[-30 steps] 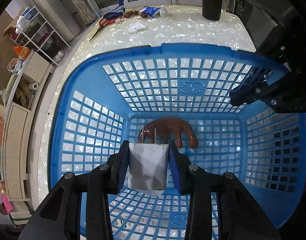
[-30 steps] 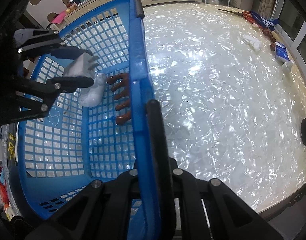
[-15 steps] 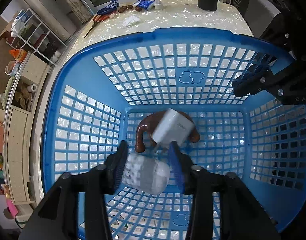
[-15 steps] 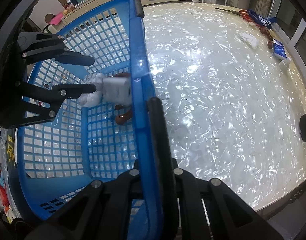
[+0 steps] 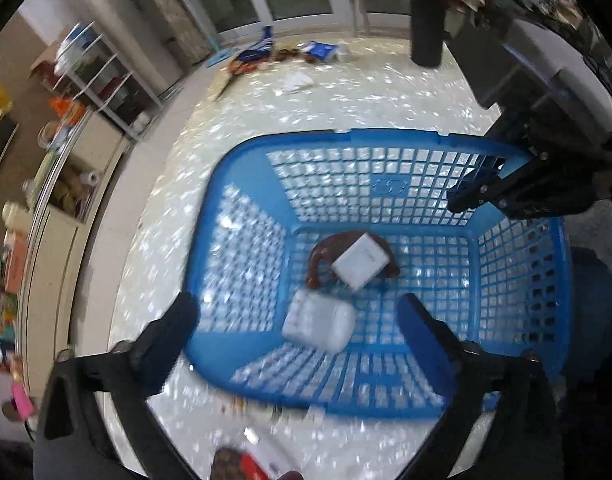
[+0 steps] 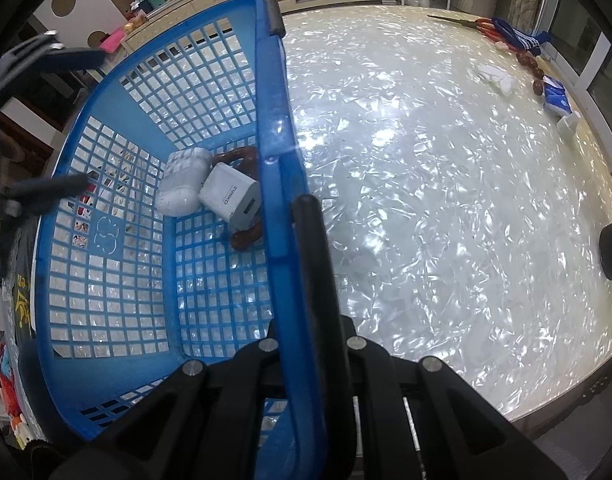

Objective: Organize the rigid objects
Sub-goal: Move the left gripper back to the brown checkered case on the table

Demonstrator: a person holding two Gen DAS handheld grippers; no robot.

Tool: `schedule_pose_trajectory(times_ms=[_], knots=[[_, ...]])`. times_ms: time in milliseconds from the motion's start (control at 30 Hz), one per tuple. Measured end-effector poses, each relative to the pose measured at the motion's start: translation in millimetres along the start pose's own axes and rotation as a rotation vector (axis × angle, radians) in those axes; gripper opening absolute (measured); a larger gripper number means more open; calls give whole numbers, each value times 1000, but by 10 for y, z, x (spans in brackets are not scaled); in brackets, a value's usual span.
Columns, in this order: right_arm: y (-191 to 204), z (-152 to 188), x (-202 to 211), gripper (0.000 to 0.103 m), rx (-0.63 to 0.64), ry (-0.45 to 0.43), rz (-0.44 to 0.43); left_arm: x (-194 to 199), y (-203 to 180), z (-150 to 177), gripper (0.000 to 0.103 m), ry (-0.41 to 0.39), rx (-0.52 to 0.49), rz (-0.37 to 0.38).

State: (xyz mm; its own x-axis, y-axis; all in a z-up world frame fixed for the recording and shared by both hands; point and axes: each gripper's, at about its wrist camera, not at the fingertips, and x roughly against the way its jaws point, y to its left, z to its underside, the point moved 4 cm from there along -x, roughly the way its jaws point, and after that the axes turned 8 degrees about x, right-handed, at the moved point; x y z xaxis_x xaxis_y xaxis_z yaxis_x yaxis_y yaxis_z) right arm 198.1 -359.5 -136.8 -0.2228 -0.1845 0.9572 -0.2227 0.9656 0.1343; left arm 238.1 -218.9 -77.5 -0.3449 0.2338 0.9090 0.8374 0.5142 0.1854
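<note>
A blue lattice basket (image 5: 246, 216) stands on the pearly table. In it lie a white charger block (image 5: 360, 259), a white earbud case (image 5: 318, 320) and a brown wooden massager (image 5: 318, 256) under the charger. My left gripper (image 5: 298, 320) is open and empty, raised above the basket's near wall. My right gripper (image 6: 284, 216) is shut on the basket's rim (image 6: 276, 128). The right wrist view shows the charger (image 6: 232, 198), the case (image 6: 182, 188), the massager (image 6: 242, 238) and the left gripper (image 6: 66, 116) over the far side.
At the table's far edge lie scissors (image 5: 236, 70), a blue-striped cloth (image 5: 260, 46), a blue packet (image 5: 320, 50) and a white scrap (image 5: 296, 80). A black cylinder (image 5: 426, 12) stands at the back. Small items (image 5: 242, 460) lie on the table by the basket's near side.
My left gripper opened wide, dropped the white charger onto the massager, and pulled back and up out of the basket. The right gripper kept its hold on the rim.
</note>
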Motion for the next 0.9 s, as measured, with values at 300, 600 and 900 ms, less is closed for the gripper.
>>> schedule_pose_trajectory(times_ms=[300, 600, 900], knots=[[46, 35, -4, 7, 2, -3, 6, 412, 796, 825, 103, 56, 242, -114], [81, 33, -25, 7, 9, 1, 12, 484, 1267, 1739, 103, 106, 415, -181], [62, 28, -32, 7, 0, 4, 8, 168, 1285, 2377, 103, 155, 301, -177]])
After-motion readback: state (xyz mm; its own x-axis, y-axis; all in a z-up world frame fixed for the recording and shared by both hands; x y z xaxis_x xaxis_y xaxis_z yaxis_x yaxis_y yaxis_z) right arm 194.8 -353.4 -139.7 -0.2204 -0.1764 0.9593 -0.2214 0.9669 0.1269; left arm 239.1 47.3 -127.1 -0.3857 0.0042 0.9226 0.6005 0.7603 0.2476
